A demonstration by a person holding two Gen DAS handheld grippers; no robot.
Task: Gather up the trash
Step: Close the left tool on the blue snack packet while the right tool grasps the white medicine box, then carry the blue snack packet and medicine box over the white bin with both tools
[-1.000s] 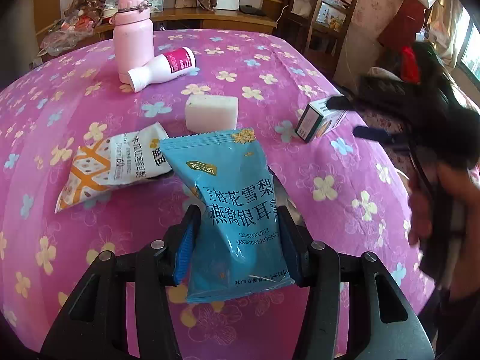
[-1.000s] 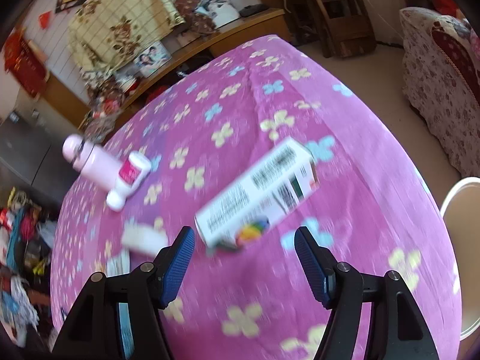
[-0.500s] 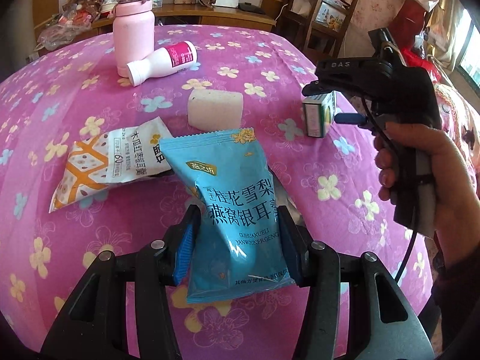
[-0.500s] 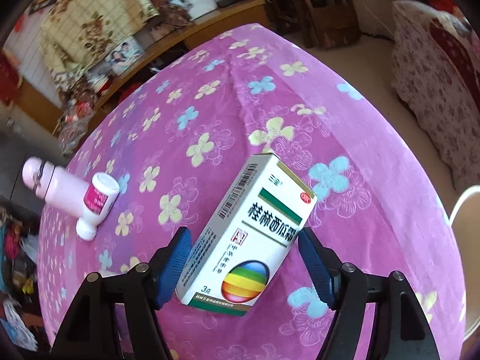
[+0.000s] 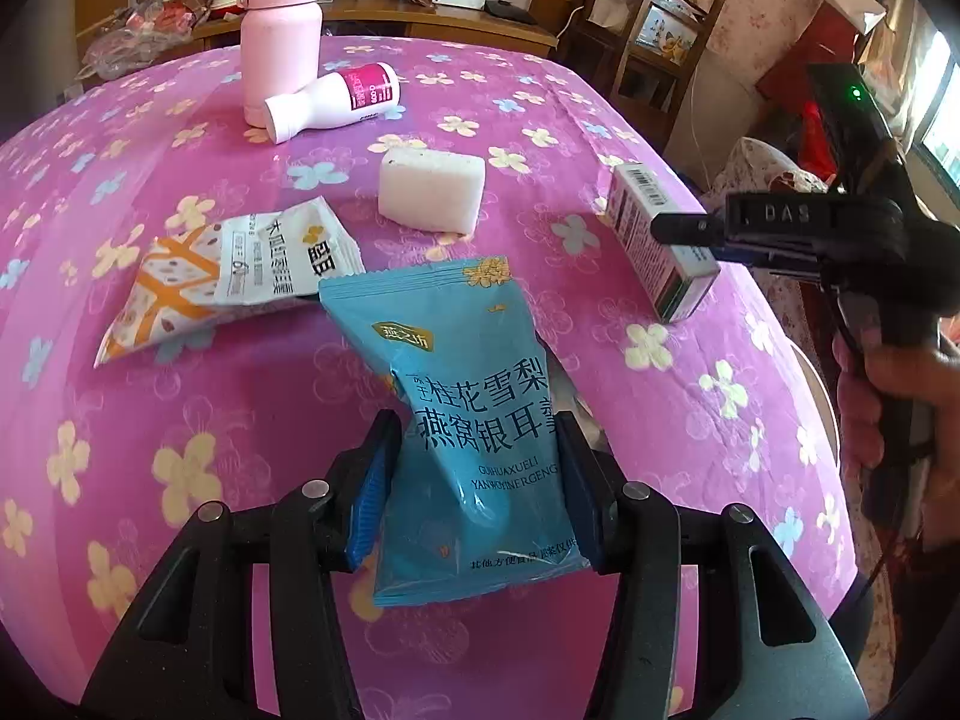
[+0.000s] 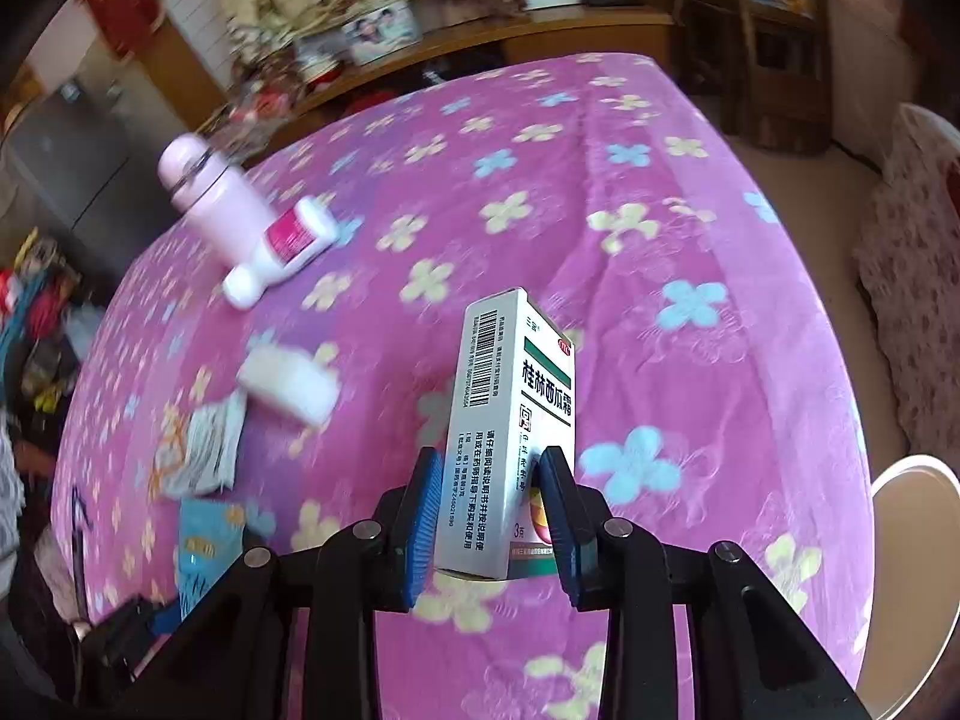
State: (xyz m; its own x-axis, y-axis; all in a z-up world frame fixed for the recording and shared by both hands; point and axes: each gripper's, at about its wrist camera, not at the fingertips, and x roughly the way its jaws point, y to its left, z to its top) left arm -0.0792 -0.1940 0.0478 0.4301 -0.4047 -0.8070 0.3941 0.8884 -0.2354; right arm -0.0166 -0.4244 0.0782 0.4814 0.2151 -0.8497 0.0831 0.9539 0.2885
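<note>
Right wrist view: the right hand-held gripper (image 6: 493, 519), jaws just closing, now clamps the medicine box (image 6: 510, 438) above the worktop (image 6: 690, 228), ready for binning. The left hand-held gripper (image 5: 474, 480) grips a blue snack packet (image 5: 474, 420).

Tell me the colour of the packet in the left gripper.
Light blue packet with dark lettering; clearest in the left wrist view.

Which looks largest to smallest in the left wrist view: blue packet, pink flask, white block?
1. Blue packet, though it is nearest the camera.
2. Pink flask, farthest away.
3. White block.
</note>
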